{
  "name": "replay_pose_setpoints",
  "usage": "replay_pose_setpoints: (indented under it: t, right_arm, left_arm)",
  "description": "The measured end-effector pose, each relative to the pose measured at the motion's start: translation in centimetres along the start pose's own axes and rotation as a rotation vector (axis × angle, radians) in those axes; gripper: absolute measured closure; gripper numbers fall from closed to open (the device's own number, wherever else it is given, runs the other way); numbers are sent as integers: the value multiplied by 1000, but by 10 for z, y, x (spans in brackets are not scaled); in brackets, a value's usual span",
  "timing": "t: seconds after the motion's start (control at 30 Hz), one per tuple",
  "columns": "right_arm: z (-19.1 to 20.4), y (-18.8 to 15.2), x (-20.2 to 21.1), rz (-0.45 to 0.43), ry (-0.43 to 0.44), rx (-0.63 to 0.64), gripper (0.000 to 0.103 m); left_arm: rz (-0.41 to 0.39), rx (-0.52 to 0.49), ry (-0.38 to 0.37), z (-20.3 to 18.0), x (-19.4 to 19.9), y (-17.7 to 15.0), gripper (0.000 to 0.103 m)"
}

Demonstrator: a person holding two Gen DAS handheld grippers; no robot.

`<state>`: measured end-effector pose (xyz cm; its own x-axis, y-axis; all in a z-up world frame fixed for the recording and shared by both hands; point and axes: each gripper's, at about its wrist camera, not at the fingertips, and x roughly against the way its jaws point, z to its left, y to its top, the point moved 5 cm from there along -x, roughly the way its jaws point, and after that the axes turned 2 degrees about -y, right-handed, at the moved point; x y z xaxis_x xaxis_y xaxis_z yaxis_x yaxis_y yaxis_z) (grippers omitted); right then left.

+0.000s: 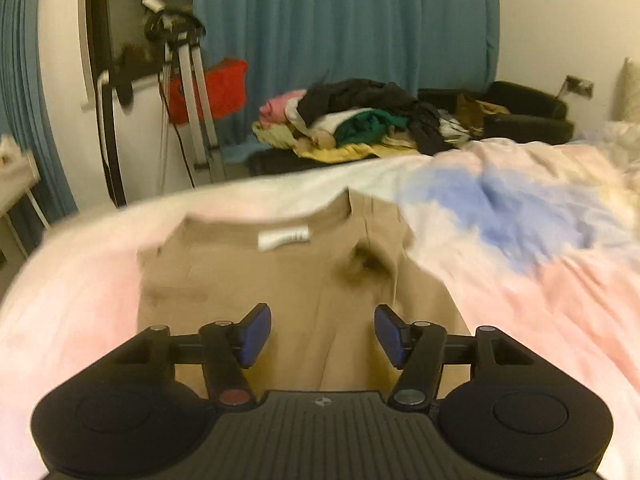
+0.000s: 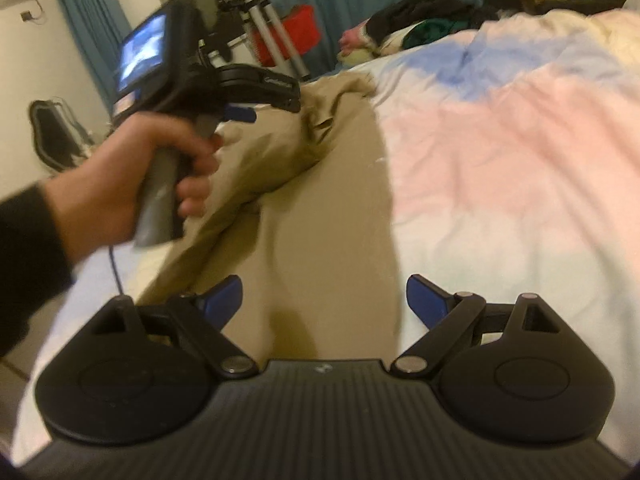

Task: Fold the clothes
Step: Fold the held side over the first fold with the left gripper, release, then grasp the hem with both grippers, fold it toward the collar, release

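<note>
Covering nearly the whole lower scene, a pastel bedspread [image 1: 540, 280] in pink, blue and white carries the tan shirt [image 1: 280, 280], which lies spread out with its neckline and white label [image 1: 283, 236] at the far end, toward 12 o'clock from the left gripper [image 1: 322, 335]. That gripper hangs over the shirt's near half, its blue-padded jaws spread wide with only tan cloth showing in the gap, nothing pinched. In the right wrist view the shirt [image 2: 320, 208] runs from under the right gripper [image 2: 325, 300] up toward 11 o'clock, where it bunches into folds. The right gripper's jaws also stand wide apart, its left pad over the cloth and its right pad over bare bedspread at the shirt's edge. A hand [image 2: 132, 176] at 10 o'clock grips the handle of the left gripper [image 2: 240, 114] just above the crumpled part. Beyond the bed, at 12 o'clock, sits a pile of mixed clothes [image 1: 360, 124], with a tripod [image 1: 192, 92] at 11 o'clock before teal curtains [image 1: 344, 20].
</note>
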<state>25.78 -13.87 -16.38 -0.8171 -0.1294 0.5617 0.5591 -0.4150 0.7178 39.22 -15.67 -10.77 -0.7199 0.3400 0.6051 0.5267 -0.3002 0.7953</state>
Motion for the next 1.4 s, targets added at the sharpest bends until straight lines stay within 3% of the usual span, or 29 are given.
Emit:
replay_pose_setpoints:
  t: [0.13, 0.2, 0.33, 0.4, 0.47, 0.67, 0.73, 0.77, 0.87, 0.93, 0.97, 1.0, 1.1, 1.2, 1.3, 1.4]
  right_arm:
    - [9, 0, 1, -2, 67, -9, 13]
    - [12, 0, 4, -1, 100, -26, 13]
    - [18, 2, 18, -13, 126, -30, 13]
    - [20, 4, 30, -27, 127, -18, 13]
    - [23, 5, 43, -41, 126, -7, 13]
    - [22, 3, 90, -60, 93, -31, 13]
    - [23, -2, 107, -64, 54, -11, 13]
    - [23, -5, 114, -66, 29, 4, 13]
    - [21, -15, 130, -57, -39, 39, 13]
    - [10, -19, 136, -51, -58, -3, 13]
    - [4, -21, 139, -50, -65, -32, 13]
    - [-1, -23, 143, -48, -71, -60, 13]
    - [-19, -27, 141, -18, -70, -156, 13]
    - [-29, -31, 133, 15, -74, -214, 13]
    - [-32, -35, 124, 40, -72, -234, 13]
    - [-31, -38, 117, 60, -70, -235, 13]
  left_arm:
    - [37, 166, -61, 50, 88, -47, 35]
    - [41, 241, -63, 80, 145, -79, 26]
    - [109, 398, -19, 131, 234, -159, 25]
    - [147, 509, -14, 152, 260, -200, 26]
    - [202, 619, -71, 165, 280, -238, 30]
    - [286, 725, -298, 167, 292, -285, 35]
    - [341, 677, -250, 165, 285, -289, 39]
    - [369, 652, -224, 165, 282, -291, 47]
    - [417, 621, -214, 164, 274, -294, 52]
    - [415, 582, -189, 165, 277, -292, 71]
    - [412, 515, -165, 159, 280, -287, 87]
    - [410, 444, -141, 154, 283, -282, 95]
    - [335, 196, -60, 126, 303, -258, 98]
    - [227, 8, -33, 91, 339, -234, 98]
    - [146, -106, -52, 52, 370, -214, 98]
    - [138, -175, -71, 14, 377, -213, 98]
